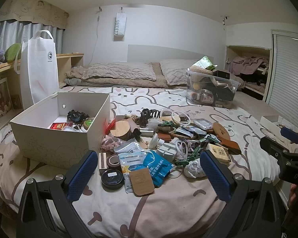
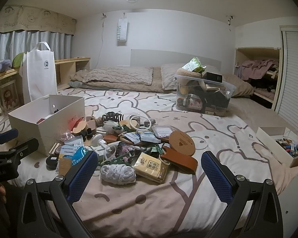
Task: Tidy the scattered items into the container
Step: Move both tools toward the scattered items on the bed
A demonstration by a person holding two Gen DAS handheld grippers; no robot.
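Bed; both tools apparently agape, hovering.

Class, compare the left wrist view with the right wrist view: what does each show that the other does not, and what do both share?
Only the left wrist view looks into the white box, showing a red packet and a green-lidded jar.

Only the right wrist view shows the contents of the small tray at the bed's right edge.

Both show the clear bin, the white tote bag, the pile with its black hair claw, and both grippers open.
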